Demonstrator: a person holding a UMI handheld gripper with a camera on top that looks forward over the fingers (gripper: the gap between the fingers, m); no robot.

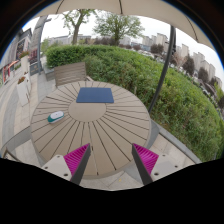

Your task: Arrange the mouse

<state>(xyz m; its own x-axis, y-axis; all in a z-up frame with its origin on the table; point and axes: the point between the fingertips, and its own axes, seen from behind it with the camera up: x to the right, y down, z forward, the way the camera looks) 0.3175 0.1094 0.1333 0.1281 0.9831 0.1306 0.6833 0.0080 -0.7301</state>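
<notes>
A small pale mouse [55,116] lies on the left side of a round slatted wooden table [95,130]. A dark blue mouse pad [95,95] lies flat at the table's far middle. My gripper [111,160] hovers above the table's near edge, well back from both. Its fingers are spread wide with nothing between them; the magenta pads [76,157] face inward. The mouse is ahead and to the left of the left finger.
A grey pole [163,68] rises at the table's right. A green hedge [150,75] runs behind and to the right. A wooden chair [70,72] stands beyond the table's far left edge. Paved floor lies to the left.
</notes>
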